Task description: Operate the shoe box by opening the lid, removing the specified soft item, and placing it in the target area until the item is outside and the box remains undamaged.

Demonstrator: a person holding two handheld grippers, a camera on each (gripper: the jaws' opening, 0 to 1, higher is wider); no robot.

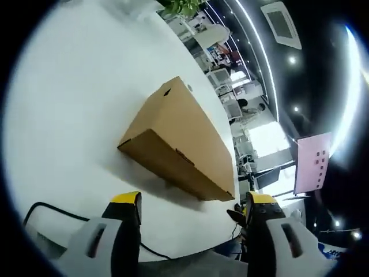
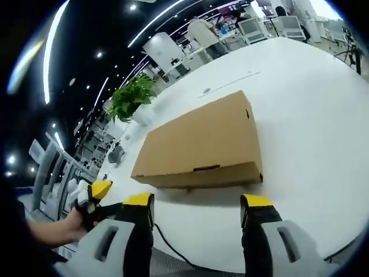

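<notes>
You're hovering w/ both grippers, left (image 1: 193, 210) & right (image 2: 196, 210), released & empty, so be hooking the box (image 2: 202, 144) lid's front lip at 12 o'clock gently.

Your right gripper (image 2: 199, 210) sits above the white table (image 2: 311, 104), jaws spread apart with nothing between them. The brown shoe box (image 2: 202, 144) lies just beyond, lid down. Your left gripper (image 2: 99, 190) shows at lower left, held in a hand (image 2: 63, 228). A potted plant (image 2: 132, 98) stands behind the box.
</notes>
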